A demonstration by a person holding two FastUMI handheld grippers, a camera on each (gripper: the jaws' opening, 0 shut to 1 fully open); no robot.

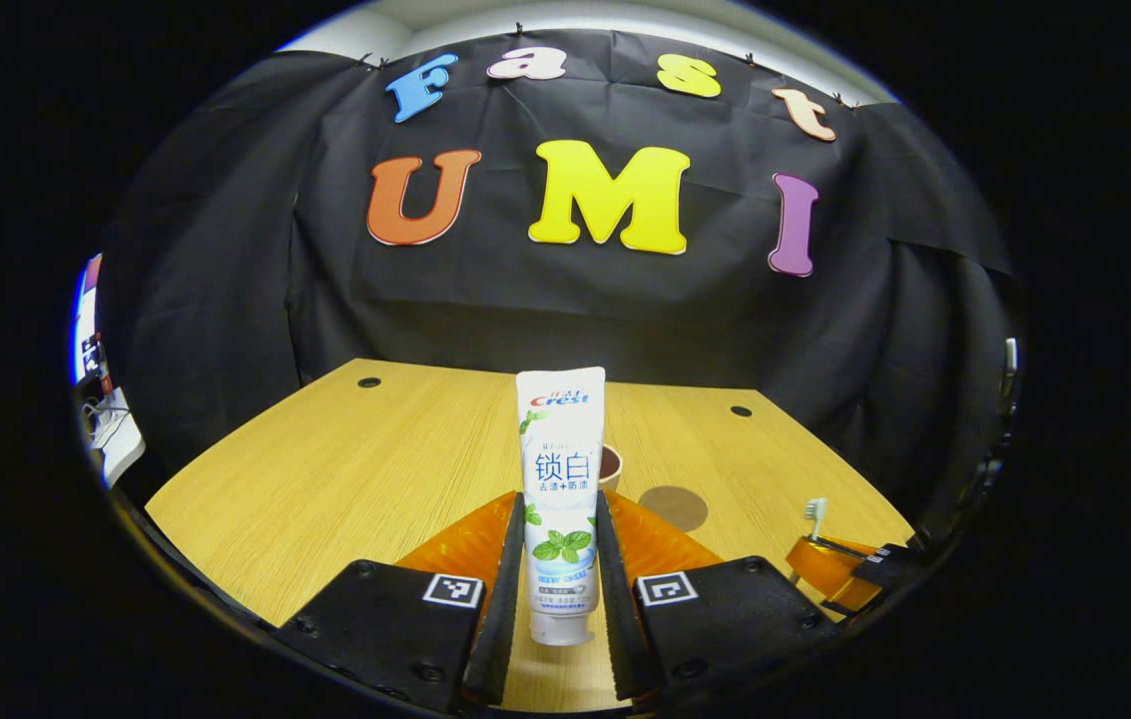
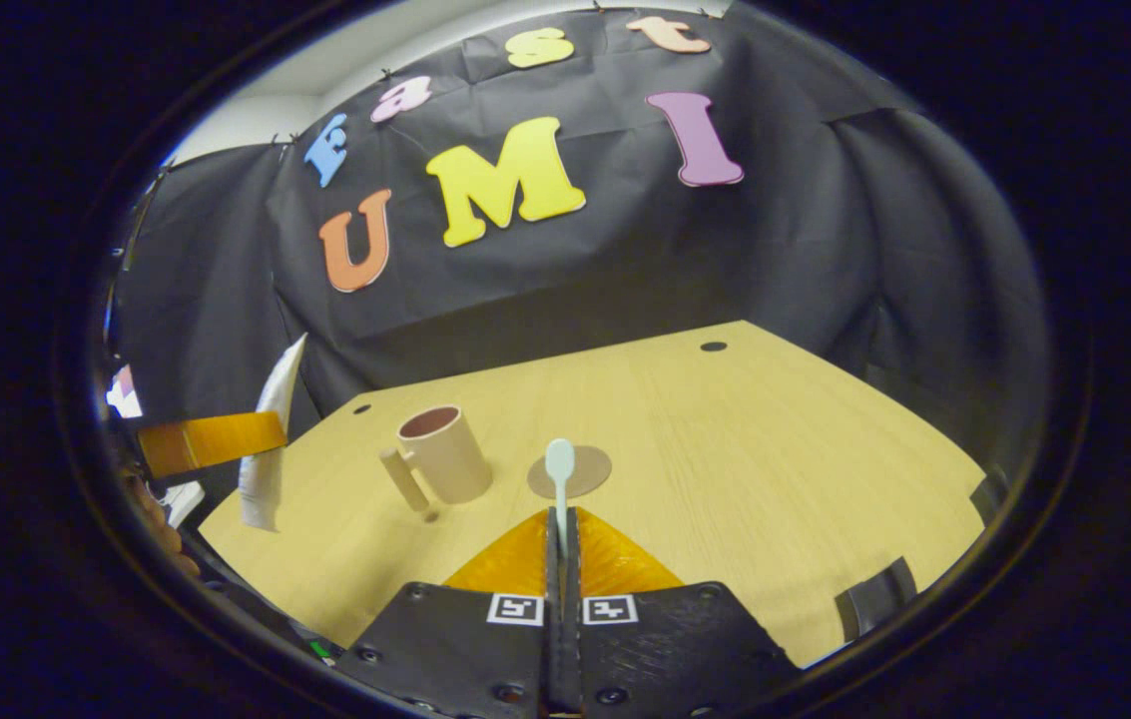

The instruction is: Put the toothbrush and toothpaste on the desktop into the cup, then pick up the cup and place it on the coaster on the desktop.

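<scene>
Toothpaste (image 1: 562, 499) is standing upright, clamped in the left gripper (image 1: 561, 559), cup (image 1: 610, 465) peeking behind it. Right gripper (image 2: 562, 544) is pinching the toothbrush (image 2: 559, 479); cup (image 2: 443, 454) is sitting just left of the coaster (image 2: 570, 471). Loading appears underway: next, lowering each into the cup.

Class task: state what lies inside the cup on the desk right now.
The cup appears empty: the toothbrush sits in the right gripper, the toothpaste in the left gripper. Its bottom is hidden.
</scene>
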